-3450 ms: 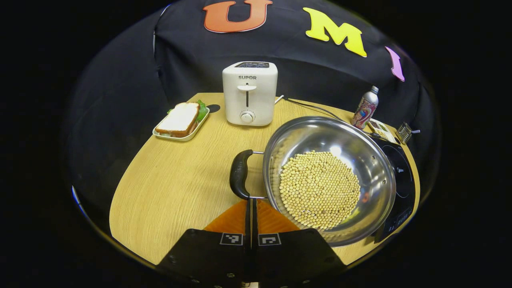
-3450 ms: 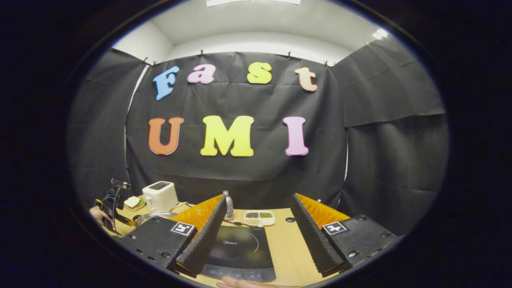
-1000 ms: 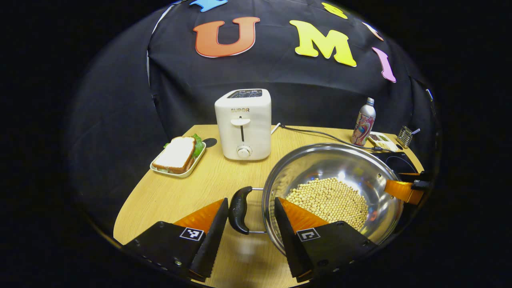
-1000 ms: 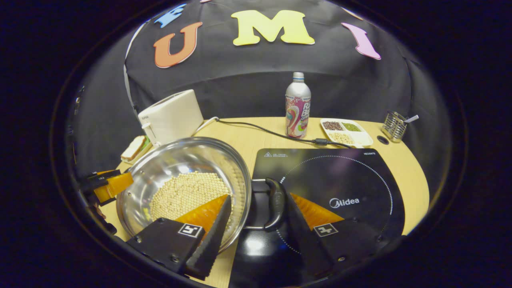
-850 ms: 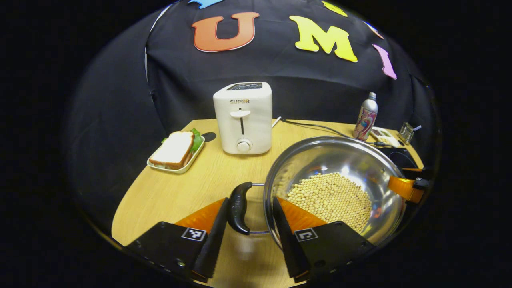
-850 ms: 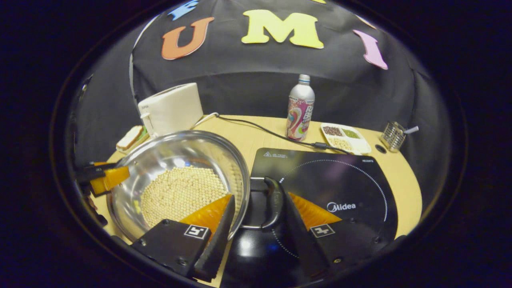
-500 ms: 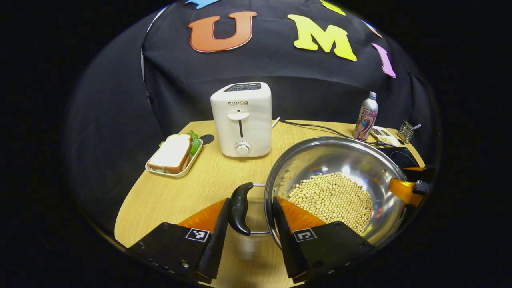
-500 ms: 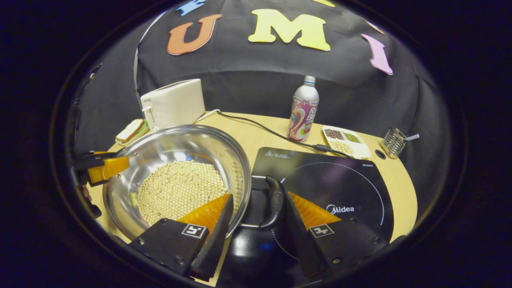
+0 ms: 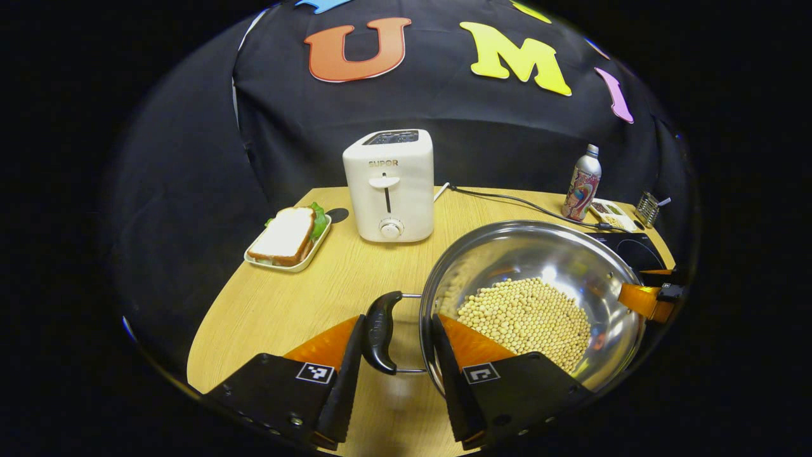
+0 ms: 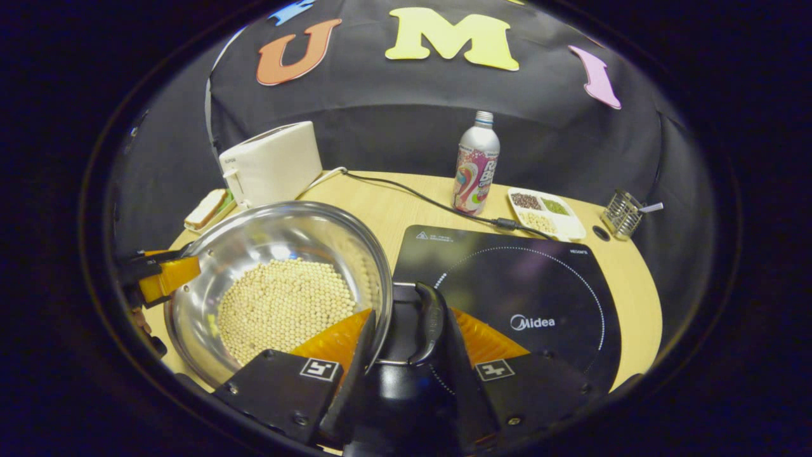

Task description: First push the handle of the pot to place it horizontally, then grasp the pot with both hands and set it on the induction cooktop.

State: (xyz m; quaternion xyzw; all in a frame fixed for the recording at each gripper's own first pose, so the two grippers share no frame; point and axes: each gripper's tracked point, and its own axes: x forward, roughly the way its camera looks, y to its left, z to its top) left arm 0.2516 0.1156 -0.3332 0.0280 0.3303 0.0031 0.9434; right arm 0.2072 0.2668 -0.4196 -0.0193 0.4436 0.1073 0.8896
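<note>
The pot (image 9: 533, 298), a wide steel one holding a bed of soybeans (image 9: 526, 317), sits on the table (image 9: 285, 304) toward its near edge, just beside the near left corner of the cooktop (image 10: 526, 298). It has two black loop handles, both lying flat, one on each side, which suits a lift by both hands.

The left gripper (image 9: 394, 362) is spread, with the left handle (image 9: 379, 330) standing between its fingers; one finger lies outside the loop and the other reaches over the pot's rim. Neither finger clearly presses yet. The right gripper (image 10: 406, 362) is narrower, its fingers bracketing the right handle (image 10: 428, 324), which overhangs the cooktop's corner; whether they already pinch it I cannot tell. By my judgement the grasp is being set up so that both sides rise evenly and the beans do not spill.

Counted: one pot, two handles, two grippers, one cooktop. Toward the table's far edge stand one toaster (image 9: 389, 184), one bottle (image 10: 476, 162), one snack tray (image 10: 545, 212) and one wire holder (image 10: 622, 212); one sandwich on a dish (image 9: 288, 235) lies by the left edge.
</note>
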